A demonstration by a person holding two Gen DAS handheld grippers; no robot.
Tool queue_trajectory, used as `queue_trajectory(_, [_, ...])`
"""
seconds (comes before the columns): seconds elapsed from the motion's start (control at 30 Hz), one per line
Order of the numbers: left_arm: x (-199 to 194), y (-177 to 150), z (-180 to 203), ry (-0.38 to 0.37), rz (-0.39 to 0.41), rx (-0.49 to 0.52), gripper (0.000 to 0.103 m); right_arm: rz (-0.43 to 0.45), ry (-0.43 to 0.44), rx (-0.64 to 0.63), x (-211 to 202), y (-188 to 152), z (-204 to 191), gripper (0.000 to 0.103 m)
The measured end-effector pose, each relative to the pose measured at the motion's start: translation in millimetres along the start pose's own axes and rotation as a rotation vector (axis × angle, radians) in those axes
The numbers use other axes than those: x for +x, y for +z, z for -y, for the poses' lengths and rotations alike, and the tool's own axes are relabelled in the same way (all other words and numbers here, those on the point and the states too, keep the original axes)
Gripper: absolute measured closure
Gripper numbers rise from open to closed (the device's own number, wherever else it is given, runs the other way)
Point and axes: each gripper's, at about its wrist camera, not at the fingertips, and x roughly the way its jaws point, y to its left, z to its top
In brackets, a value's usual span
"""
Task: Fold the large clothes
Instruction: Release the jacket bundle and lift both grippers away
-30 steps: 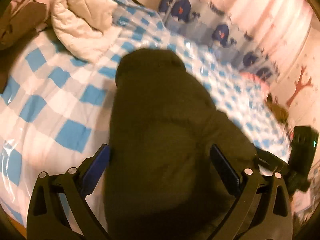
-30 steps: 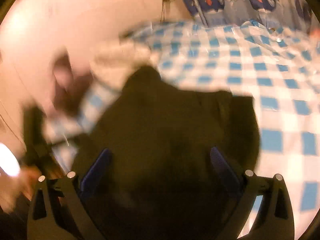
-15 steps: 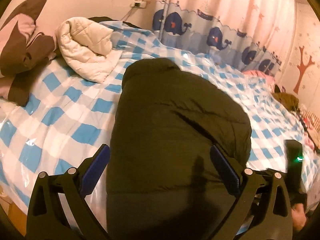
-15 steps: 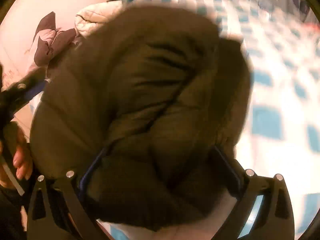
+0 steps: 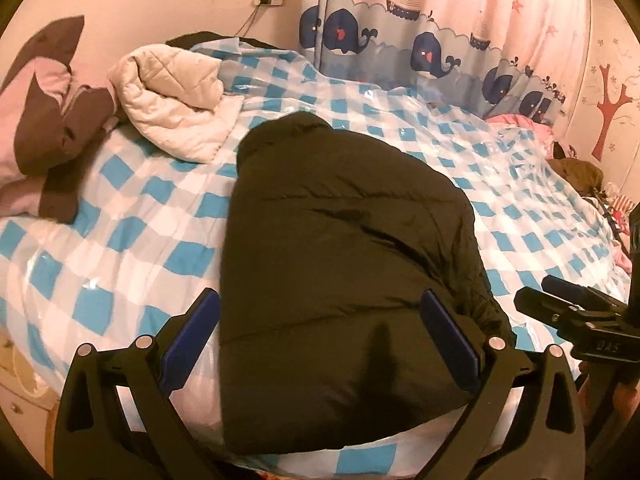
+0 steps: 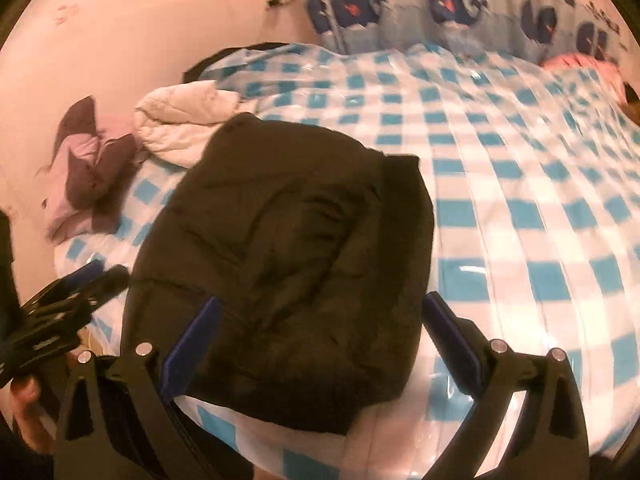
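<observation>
Black puffer jacket (image 5: 344, 264) lies folded in a compact block on the checked bed cover (image 5: 132, 232), directly ahead of both tools, left tool (image 5: 320, 344) and right tool (image 6: 316, 344) spread wide and holding nothing, suggesting this garment's fold is judged complete.

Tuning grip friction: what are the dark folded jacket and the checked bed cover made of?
Dark olive-black folded puffer jacket: likely smooth synthetic shell, padded; stitched quilt lines, faint sheen. Blue-and-white checked bed cover: apparently glossy plastic film over it; glare patches, crinkles.

Jacket (image 5: 344, 280) near edge hidden behind fingers (image 5: 448, 332); bed (image 6: 520, 216) blurred.
</observation>
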Motion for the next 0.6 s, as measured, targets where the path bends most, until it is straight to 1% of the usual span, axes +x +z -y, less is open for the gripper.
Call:
queue_trajectory(0.07, [-3.4,1.8,0.3,0.021,0.006,0.007,0.007,0.016,-0.043,-0.007,-2.6,3.7,-5.4,0.007])
queue_trajectory(0.13, [-8.8,3.6,-0.4,0.037,0.010,0.002,0.007,0.031,-0.061,-0.022,3.5,7.7,-18.6,0.007])
queue_trajectory(0.17, [-11.3,4.3,-1.0,0.041,0.016,0.001,0.007,0.051,-0.073,-0.033,-1.1,10.5,-23.0,0.007])
queue_trajectory(0.2, [-13.2,5.0,-1.1,0.043,0.019,0.000,0.007,0.060,-0.081,-0.042,-3.0,3.2,-27.0,0.007])
queue_trajectory(0.3, [-17.8,6.9,-3.1,0.064,0.029,-0.001,0.007,0.088,-0.119,-0.087,-8.2,7.8,-41.3,0.007])
queue_trajectory(0.47, [-20.0,9.3,-6.8,0.081,0.041,-0.006,0.007,0.100,-0.157,-0.139,-6.4,13.0,-59.0,0.007])
queue_trajectory(0.6, [-17.9,11.1,-9.7,0.084,0.037,-0.009,0.007,0.091,-0.166,-0.148,-1.5,17.3,-62.7,0.007])
